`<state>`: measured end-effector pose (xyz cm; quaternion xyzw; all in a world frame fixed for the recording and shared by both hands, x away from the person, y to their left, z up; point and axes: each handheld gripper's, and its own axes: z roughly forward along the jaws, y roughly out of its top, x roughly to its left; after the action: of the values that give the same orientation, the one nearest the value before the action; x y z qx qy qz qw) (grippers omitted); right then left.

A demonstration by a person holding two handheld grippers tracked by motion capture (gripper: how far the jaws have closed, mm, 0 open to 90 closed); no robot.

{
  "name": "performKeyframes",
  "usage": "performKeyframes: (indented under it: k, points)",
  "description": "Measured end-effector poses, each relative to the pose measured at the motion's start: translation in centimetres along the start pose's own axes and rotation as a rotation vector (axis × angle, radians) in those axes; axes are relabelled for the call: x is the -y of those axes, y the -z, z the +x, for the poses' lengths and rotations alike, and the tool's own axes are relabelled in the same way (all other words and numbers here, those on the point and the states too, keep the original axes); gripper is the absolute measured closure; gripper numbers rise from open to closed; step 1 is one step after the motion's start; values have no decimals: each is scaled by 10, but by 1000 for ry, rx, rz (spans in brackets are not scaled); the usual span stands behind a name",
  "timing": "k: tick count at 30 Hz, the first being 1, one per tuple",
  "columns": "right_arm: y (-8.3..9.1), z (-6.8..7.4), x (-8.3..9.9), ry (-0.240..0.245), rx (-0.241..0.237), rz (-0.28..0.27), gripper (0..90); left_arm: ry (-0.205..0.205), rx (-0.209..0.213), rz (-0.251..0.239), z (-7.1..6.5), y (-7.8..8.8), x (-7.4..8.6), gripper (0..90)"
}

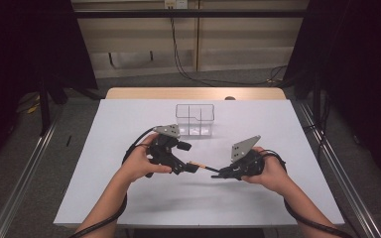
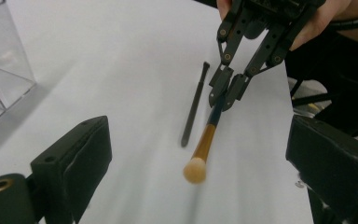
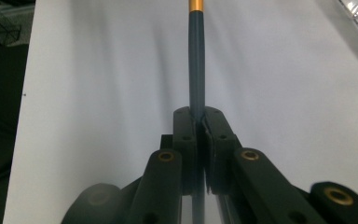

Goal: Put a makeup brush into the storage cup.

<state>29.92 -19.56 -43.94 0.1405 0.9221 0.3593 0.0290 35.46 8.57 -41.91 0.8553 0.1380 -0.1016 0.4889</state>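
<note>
A makeup brush (image 2: 204, 141) with a dark handle, gold ferrule and pale bristle head hangs tilted above the white table (image 1: 129, 198). My right gripper (image 2: 226, 95) is shut on its handle (image 3: 196, 56), the bristle end pointing towards my left gripper (image 1: 191, 166). The left gripper's jaws stand wide open on either side of the bristle head, and its pads (image 2: 91, 149) do not touch it. In the high view the brush (image 1: 198, 164) bridges the two grippers near the table's middle. A thin dark stick shape (image 2: 193, 107) lies beside the brush; whether it is an object or a shadow I cannot tell.
A clear plastic organiser with compartments (image 1: 194, 119) stands on the table behind the grippers, and its corner (image 2: 0, 79) sits at the left of the left gripper view. A wooden strip (image 1: 193, 93) runs along the table's far edge. Metal rails flank the table.
</note>
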Motion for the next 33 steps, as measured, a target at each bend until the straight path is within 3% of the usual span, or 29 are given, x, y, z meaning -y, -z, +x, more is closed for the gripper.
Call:
performKeyframes:
  k: [8, 15, 22, 33]
  points:
    - [0, 0, 2, -15, -6, -46, 851, 16, -11, -89, 2, 5, 9, 75]
    - [0, 0, 6, -64, -9, -109, 851, -1, -32, -141, 2, 5, 16, 68]
    - [-1, 1, 8, -115, 10, -196, 851, 4, -37, -163, 3, 6, 18, 68]
    - [3, 4, 3, -151, 40, -302, 850, 8, -30, -194, 3, 4, 18, 90]
